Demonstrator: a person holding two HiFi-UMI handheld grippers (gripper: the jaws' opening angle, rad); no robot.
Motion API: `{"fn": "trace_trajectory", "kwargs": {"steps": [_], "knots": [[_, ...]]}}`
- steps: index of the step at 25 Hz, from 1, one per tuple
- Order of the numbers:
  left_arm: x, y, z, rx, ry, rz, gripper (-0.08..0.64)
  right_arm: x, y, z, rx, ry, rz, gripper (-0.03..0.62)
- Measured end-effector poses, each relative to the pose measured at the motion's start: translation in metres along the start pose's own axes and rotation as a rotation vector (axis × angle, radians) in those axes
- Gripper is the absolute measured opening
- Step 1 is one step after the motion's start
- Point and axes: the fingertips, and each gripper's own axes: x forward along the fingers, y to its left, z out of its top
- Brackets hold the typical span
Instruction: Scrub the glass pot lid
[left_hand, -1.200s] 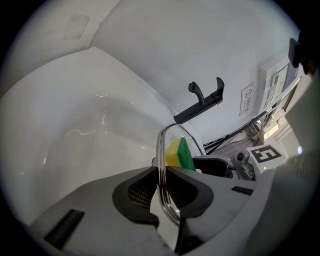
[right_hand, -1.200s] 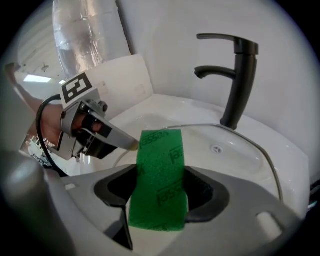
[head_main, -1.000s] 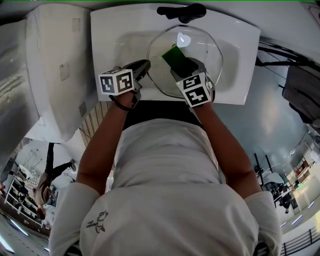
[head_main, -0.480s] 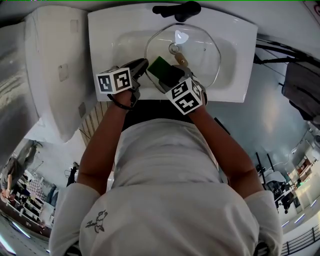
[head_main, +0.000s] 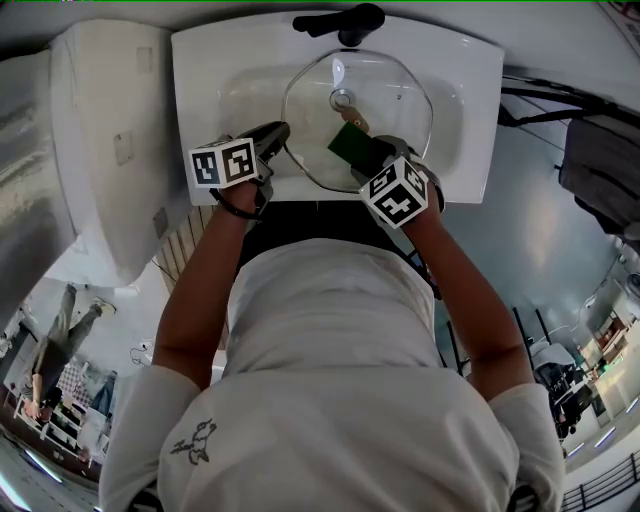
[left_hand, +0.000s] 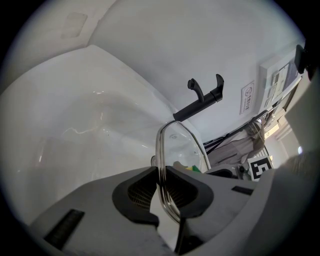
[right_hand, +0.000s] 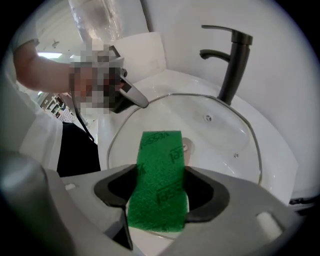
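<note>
i'm looking steeply down at a white sink basin (head_main: 200, 80) with a black faucet (head_main: 335, 20) at its 12 o'clock edge. the glass pot lid (head_main: 400, 95) hangs over the bowl just below the faucet and fills most of the basin's middle.

the left gripper (head_main: 278, 132) comes in from 8 o'clock. in the left gripper view its fingers (left_hand: 135, 192) are pinching the lid's metal rim (left_hand: 161, 165) from both sides, so i see the lid edge-on, rising away between them. its marker cube (head_main: 224, 163) sits at the basin's near edge.

the right gripper (head_main: 366, 150) reaches in from 5 o'clock and points steeply down at the glass. in the right gripper view its fingers (right_hand: 205, 192) are pressed onto a green scouring pad (right_hand: 160, 180), one on each side. the pad sticks out past the tips, and as far as i can tell its far end lies on the lid, at about 6 o'clock from the lid's middle. its marker cube (head_main: 400, 192) overhangs the basin's front edge.
</note>
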Motion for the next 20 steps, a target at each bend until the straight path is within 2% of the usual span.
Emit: {"fn": "trace_trajectory", "kwargs": {"steps": [5, 10, 20], "knots": [[0.000, -0.001, 0.000, 0.003, 0.001, 0.015, 0.055, -0.014, -0.025, -0.012, -0.007, 0.021, -0.065, 0.295], [-0.001, -0.001, -0.001, 0.003, -0.011, 0.029, 0.057, -0.026, -0.041, -0.009, 0.003, -0.008, -0.112, 0.295], [-0.004, -0.008, 0.005, 0.005, -0.087, 0.025, 0.071, -0.056, -0.047, 0.005, -0.004, -0.097, -0.144, 0.296]]}}
